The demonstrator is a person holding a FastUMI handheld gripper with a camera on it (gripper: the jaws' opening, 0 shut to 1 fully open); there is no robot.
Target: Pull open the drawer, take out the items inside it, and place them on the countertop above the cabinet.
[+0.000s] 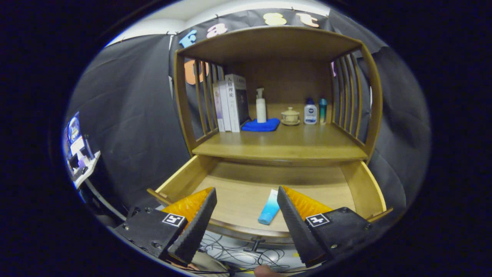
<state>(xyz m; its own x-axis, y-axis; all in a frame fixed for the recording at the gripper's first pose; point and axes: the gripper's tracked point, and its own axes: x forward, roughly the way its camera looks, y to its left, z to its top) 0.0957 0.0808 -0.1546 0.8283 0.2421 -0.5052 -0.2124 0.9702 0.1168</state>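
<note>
Drawer (184,179) pulled open — blue tube (269,207) lying inside w/ cap toward gripper (246,202), fingers apart.

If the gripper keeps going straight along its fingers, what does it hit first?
Likely the open drawer's bare floor; the gripper is open above the drawer's front edge. The blue tube lies off-centre, beside one finger, which might clip it. Depth is unclear.

Rides on the gripper (246,200), fingers spread wide apart, empty. Looks forward and slightly down from just before the pulled-out drawer (369,184), close above its front rim, facing the cabinet's countertop (284,144) and back panel.
</note>
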